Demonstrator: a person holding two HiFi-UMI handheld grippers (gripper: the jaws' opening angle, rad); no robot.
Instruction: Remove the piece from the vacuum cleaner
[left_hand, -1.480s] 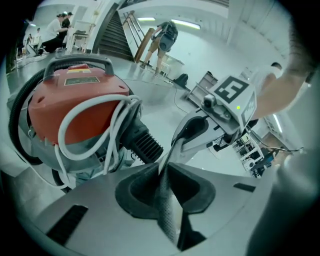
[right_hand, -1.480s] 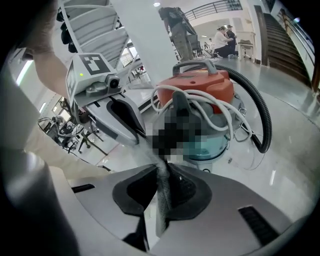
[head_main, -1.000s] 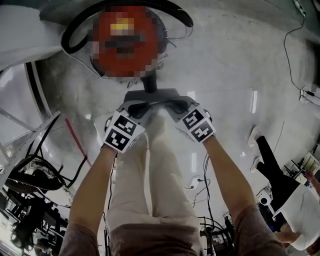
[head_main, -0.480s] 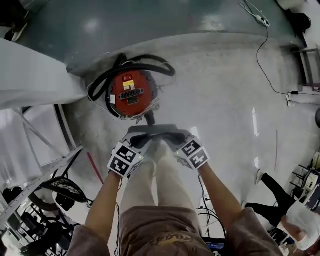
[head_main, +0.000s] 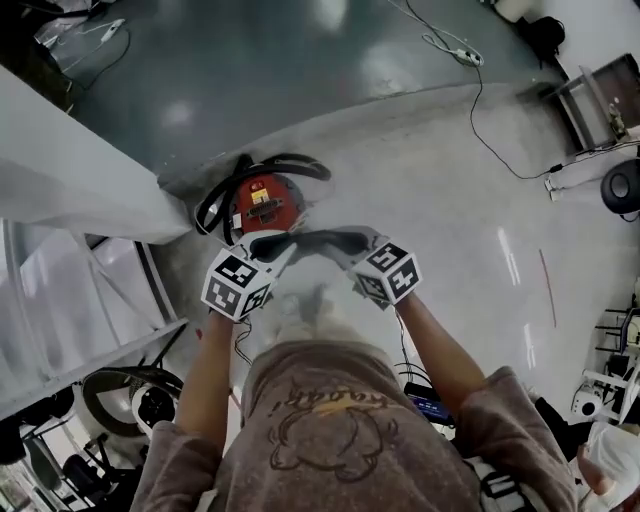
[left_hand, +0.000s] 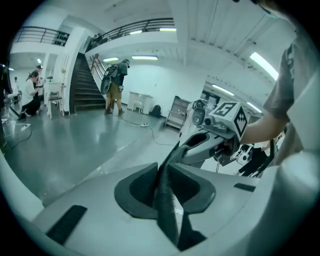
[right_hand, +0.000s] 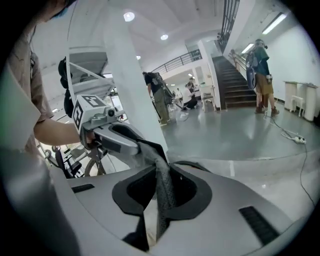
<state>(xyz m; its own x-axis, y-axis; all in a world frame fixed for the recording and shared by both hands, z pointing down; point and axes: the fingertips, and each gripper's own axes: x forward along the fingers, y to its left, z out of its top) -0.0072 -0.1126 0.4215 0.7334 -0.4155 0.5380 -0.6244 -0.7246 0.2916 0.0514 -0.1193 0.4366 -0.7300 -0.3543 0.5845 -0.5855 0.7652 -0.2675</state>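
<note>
A red canister vacuum cleaner (head_main: 262, 205) stands on the floor with its black hose (head_main: 300, 162) looped around it. In front of my chest I hold a flat grey and black piece (head_main: 308, 241) level between both grippers, clear of the vacuum. My left gripper (head_main: 272, 252) is shut on its left end and my right gripper (head_main: 352, 246) on its right end. In the left gripper view a thin dark edge of the piece (left_hand: 167, 197) runs between the jaws toward the right gripper (left_hand: 196, 146). The right gripper view shows the same strip (right_hand: 162, 190) leading to the left gripper (right_hand: 127, 140).
A white slanted structure (head_main: 70, 190) and metal frame stand at the left. Cables (head_main: 470, 90) trail over the floor at the back right. Equipment and a second person (head_main: 612, 462) are at the lower right. People stand by a staircase (left_hand: 82, 90) far off.
The head view has risen, so the vacuum looks smaller and farther away. Both grippers came up with the piece, which no longer meets the vacuum's black stub.
</note>
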